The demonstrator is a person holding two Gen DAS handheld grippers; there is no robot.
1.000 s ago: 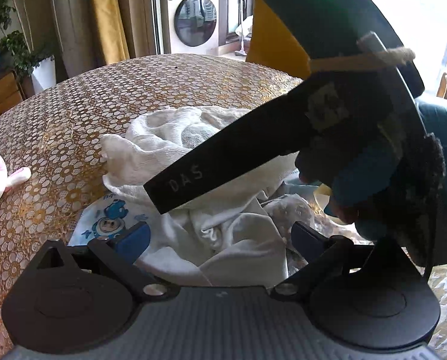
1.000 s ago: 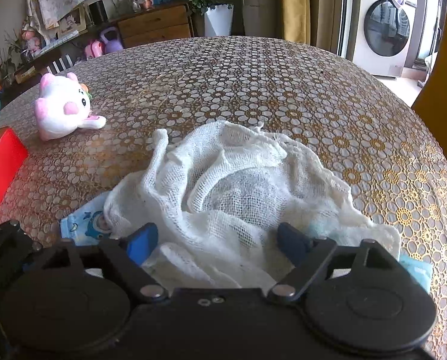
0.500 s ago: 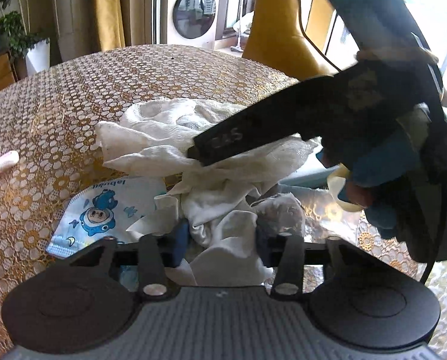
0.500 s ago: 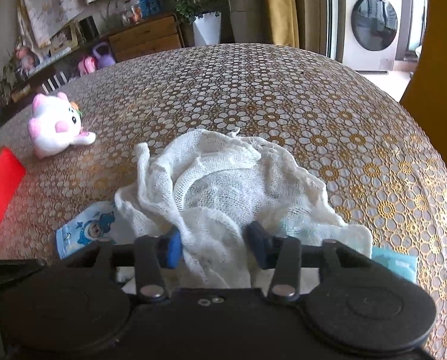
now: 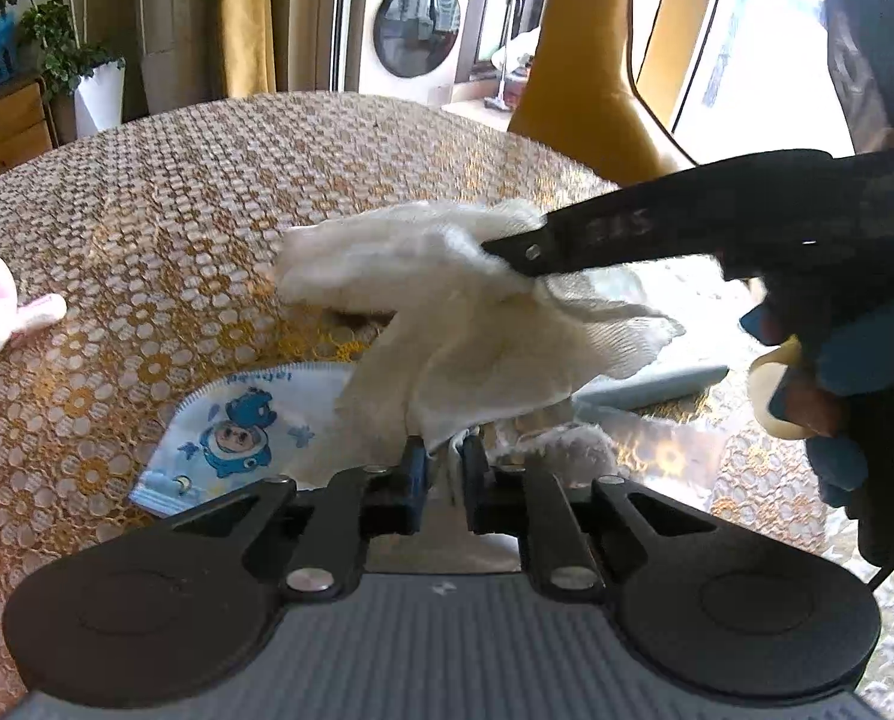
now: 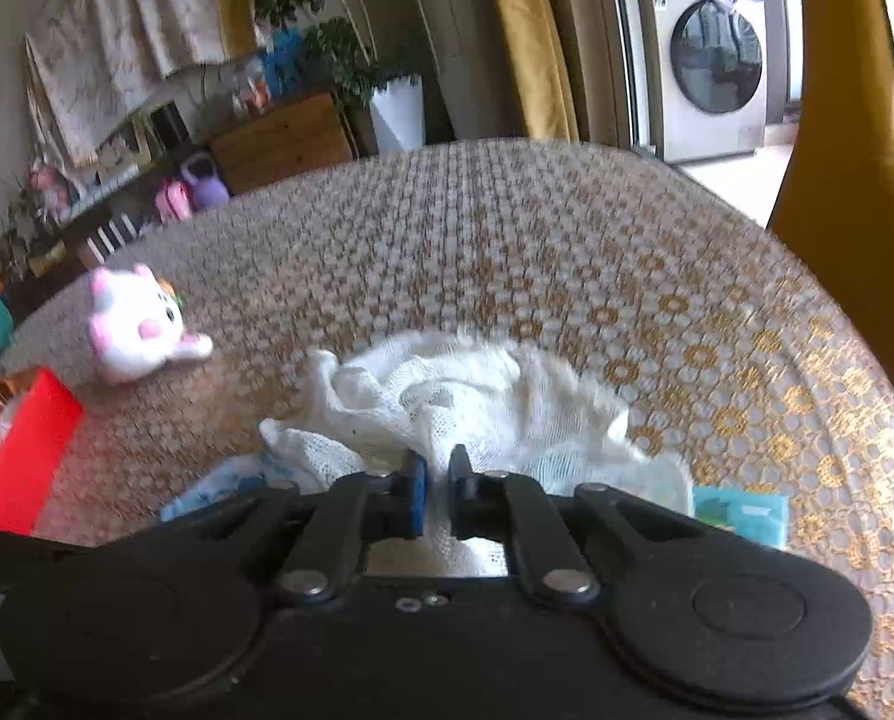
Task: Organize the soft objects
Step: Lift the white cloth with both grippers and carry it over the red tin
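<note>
left claw [image 5: 444, 468] clamped on white gauze cloth [image 5: 465, 324] | right claw [image 6: 438, 483] clamped on it too, cloth partly lifted off gold-patterned bench [image 5: 147, 210] | risk: opposing pulls tear or slip loose weave; cartoon-print face mask [image 5: 237, 426] beneath may drag along

We read this as lived-in home, dining corner beside laundry nook. Front-loading washing machine [image 6: 714, 57] behind glass door, mustard curtains [image 6: 528, 39], potted plant in white planter [image 6: 396, 108], wooden dresser [image 6: 282, 141] cluttered with toys, round table under gold floral lace cloth [image 6: 567, 252], yellow chair back [image 5: 591, 90].
</note>
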